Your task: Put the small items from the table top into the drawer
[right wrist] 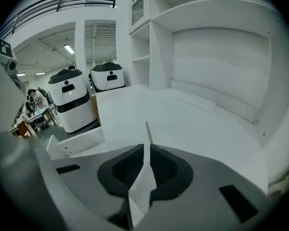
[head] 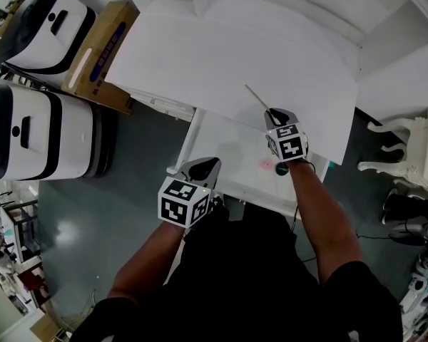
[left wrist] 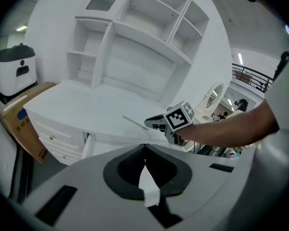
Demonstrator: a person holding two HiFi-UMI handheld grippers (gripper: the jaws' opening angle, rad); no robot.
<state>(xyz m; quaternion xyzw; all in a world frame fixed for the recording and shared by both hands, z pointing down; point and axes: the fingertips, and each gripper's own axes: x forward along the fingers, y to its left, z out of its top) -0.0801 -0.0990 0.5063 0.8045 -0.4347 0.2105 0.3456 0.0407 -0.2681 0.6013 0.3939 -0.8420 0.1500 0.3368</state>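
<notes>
A thin pale stick (head: 257, 98) juts from my right gripper (head: 274, 112), which is shut on it just above the front of the white table top (head: 221, 55). The right gripper view has the stick (right wrist: 147, 130) poking out past the closed jaws (right wrist: 147, 146) over the bare table. Below the table edge the white drawer (head: 221, 148) stands pulled out; a small pink item (head: 265, 165) and a dark green one (head: 281, 169) lie in it, under my right wrist. My left gripper (head: 207, 164) is shut and holds nothing at the drawer's front left corner. From the left gripper view (left wrist: 144, 150), the right gripper (left wrist: 151, 122) and stick (left wrist: 132, 122) appear ahead.
Two white-and-black machines (head: 36, 130) (head: 46, 27) and a cardboard box (head: 103, 52) stand on the floor to the left. An ornate white chair (head: 403, 148) is at the right. A white shelf unit (left wrist: 144, 32) rises at the back of the table.
</notes>
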